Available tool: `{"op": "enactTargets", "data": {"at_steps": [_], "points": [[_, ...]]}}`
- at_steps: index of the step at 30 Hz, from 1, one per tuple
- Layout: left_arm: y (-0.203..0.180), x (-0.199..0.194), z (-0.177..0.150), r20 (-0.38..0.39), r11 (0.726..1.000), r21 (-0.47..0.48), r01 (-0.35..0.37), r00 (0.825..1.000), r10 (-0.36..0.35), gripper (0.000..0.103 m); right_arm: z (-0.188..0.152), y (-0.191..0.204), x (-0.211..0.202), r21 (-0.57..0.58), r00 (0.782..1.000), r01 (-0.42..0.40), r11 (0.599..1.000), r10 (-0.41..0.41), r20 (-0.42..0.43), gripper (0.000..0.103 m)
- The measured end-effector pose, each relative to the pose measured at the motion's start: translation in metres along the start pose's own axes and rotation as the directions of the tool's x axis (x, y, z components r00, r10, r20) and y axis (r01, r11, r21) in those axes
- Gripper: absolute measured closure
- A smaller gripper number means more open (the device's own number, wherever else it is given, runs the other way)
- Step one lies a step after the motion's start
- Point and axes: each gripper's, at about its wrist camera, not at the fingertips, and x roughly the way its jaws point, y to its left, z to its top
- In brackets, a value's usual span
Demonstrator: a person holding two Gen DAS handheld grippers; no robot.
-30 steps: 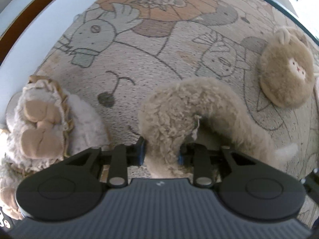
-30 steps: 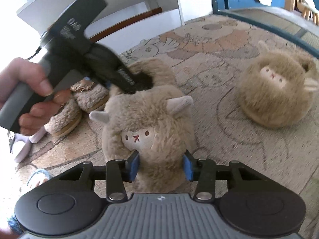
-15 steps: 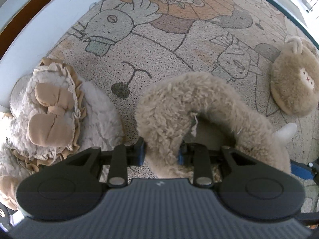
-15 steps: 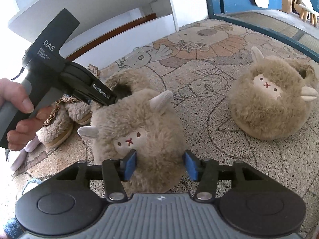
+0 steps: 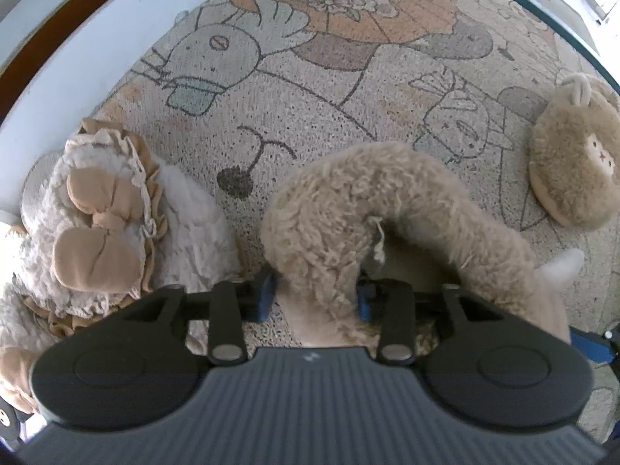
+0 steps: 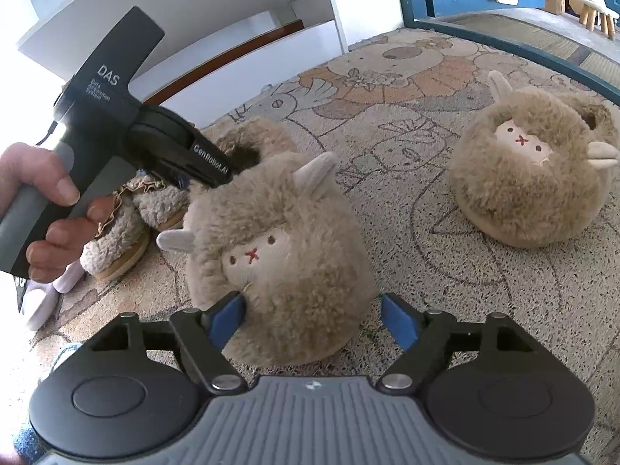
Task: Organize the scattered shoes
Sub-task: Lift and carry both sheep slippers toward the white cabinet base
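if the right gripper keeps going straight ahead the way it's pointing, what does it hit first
Most likely the near fuzzy sheep slipper: the open right gripper has its toe between the fingers already, so the face end would meet it almost at once.

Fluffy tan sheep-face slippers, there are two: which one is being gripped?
The near fluffy tan sheep-face slipper: the left gripper pinches its heel collar, and the open right gripper straddles its toe. The other slipper sits untouched, off to the right.

A broad stretch of the cartoon-printed woven rug lies bare between the tan fluffy sheep-face slipper and its matching tan fluffy slipper well to the right. On the left, cream fleece slippers with tan bows crowd the white baseboard, leaving only a narrow gap.
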Motion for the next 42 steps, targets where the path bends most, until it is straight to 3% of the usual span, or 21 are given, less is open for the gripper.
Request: {"op": "enactTargets", "data": {"at_steps": [1, 3, 4, 11, 17, 20, 22, 23, 24, 28, 31, 33, 42], "points": [[0.000, -0.002, -0.001, 0.008, 1.000, 0.003, 0.002, 1.000, -0.002, 0.040, -0.001, 0.003, 0.000, -0.010, 1.000, -0.001, 1.000, 0.001, -0.003, 0.017], [-0.001, -0.005, -0.002, 0.016, 1.000, 0.004, 0.010, 1.000, -0.010, 0.020, -0.005, 0.010, 0.001, -0.043, 1.000, 0.001, 0.999, -0.001, -0.010, 0.016], [-0.002, -0.006, -0.004, 0.017, 1.000, -0.001, 0.009, 1.000, -0.009, 0.017, -0.007, 0.013, 0.001, -0.059, 1.000, 0.001, 0.998, -0.002, -0.013, 0.015], [-0.007, -0.003, -0.010, 0.026, 0.999, -0.025, -0.021, 0.999, 0.022, 0.010, -0.020, 0.036, 0.009, -0.184, 0.998, 0.039, 0.982, -0.046, -0.036, 0.012], [-0.010, 0.001, -0.012, 0.048, 0.998, -0.037, -0.047, 0.998, 0.048, 0.006, -0.017, 0.038, 0.019, -0.210, 0.997, 0.065, 0.976, -0.071, -0.022, 0.012], [-0.011, 0.001, -0.014, 0.063, 0.997, -0.039, -0.061, 0.996, 0.064, 0.014, -0.014, 0.035, 0.024, -0.210, 0.997, 0.069, 0.975, -0.073, -0.012, 0.013], [-0.012, -0.002, -0.016, 0.079, 0.997, -0.022, -0.069, 0.994, 0.071, 0.031, -0.013, 0.032, 0.025, -0.201, 0.997, 0.069, 0.977, -0.072, -0.005, 0.019], [-0.013, -0.002, -0.016, 0.068, 0.998, -0.016, -0.054, 0.996, 0.055, 0.046, -0.012, 0.029, 0.024, -0.191, 0.998, 0.068, 0.979, -0.069, 0.000, 0.021], [-0.013, -0.002, -0.016, 0.067, 0.998, -0.017, -0.055, 0.996, 0.056, 0.049, -0.012, 0.027, 0.023, -0.182, 0.998, 0.066, 0.981, -0.066, 0.005, 0.023], [-0.016, -0.003, -0.018, 0.078, 0.997, -0.016, -0.076, 0.994, 0.077, 0.052, -0.013, 0.025, 0.022, -0.164, 0.997, 0.070, 0.984, -0.067, 0.021, 0.027], [-0.020, -0.006, -0.019, 0.086, 0.996, -0.009, -0.088, 0.992, 0.089, 0.059, -0.014, 0.026, 0.020, -0.166, 0.997, 0.079, 0.983, -0.074, 0.033, 0.030], [-0.025, -0.006, -0.019, 0.096, 0.995, 0.009, -0.096, 0.991, 0.095, 0.071, -0.014, 0.027, 0.019, -0.163, 0.996, 0.081, 0.983, -0.075, 0.041, 0.032], [-0.033, -0.007, -0.014, 0.121, 0.993, 0.048, -0.108, 0.987, 0.102, 0.077, -0.015, 0.026, 0.015, -0.144, 0.994, 0.095, 0.985, -0.086, 0.068, 0.037]]}}
